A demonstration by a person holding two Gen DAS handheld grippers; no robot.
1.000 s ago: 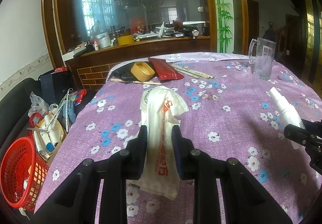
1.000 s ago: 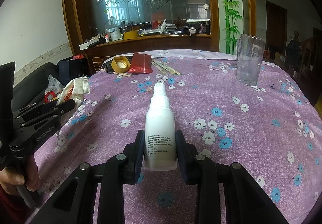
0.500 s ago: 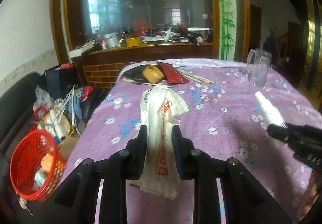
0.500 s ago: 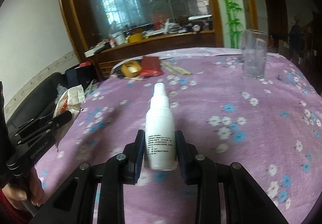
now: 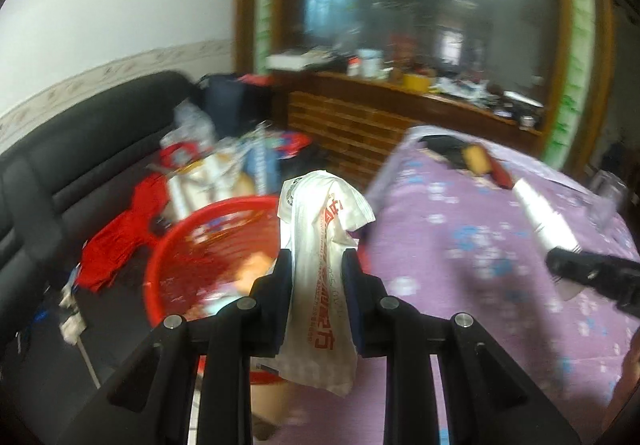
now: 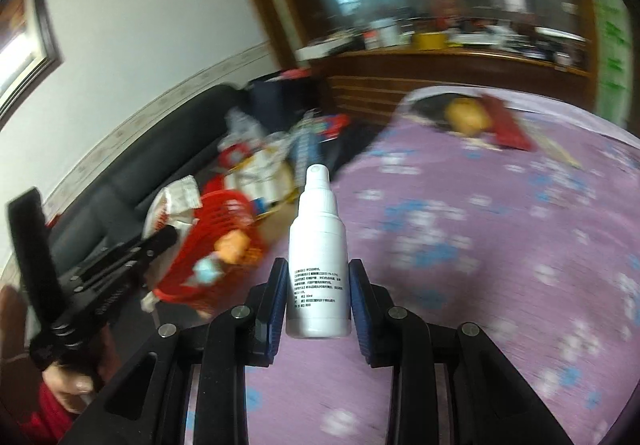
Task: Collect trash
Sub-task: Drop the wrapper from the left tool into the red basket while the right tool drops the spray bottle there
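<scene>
My left gripper (image 5: 316, 257) is shut on a crumpled white wrapper with red print (image 5: 324, 245), held over the table's left edge just above the red mesh basket (image 5: 176, 241) on the floor. My right gripper (image 6: 318, 269) is shut on a white spray bottle (image 6: 318, 241), upright over the purple flowered tablecloth (image 6: 480, 245). In the right wrist view the left gripper (image 6: 168, 237) with its wrapper (image 6: 172, 205) hangs over the red basket (image 6: 224, 213), which holds several scraps. The spray bottle (image 5: 540, 213) and right gripper (image 5: 556, 265) show at the right of the left wrist view.
A black sofa (image 5: 80, 173) runs along the left wall, with bags and clutter (image 5: 224, 161) piled beside the basket. At the table's far end lie a yellow tape roll (image 6: 468, 117) and a red pouch (image 6: 508, 125). A wooden counter (image 5: 400, 101) with a mirror stands behind.
Both grippers have swung left, away from the table's middle toward its left edge. The red basket has come from the far left to just under the left gripper. Both grips are unchanged.
</scene>
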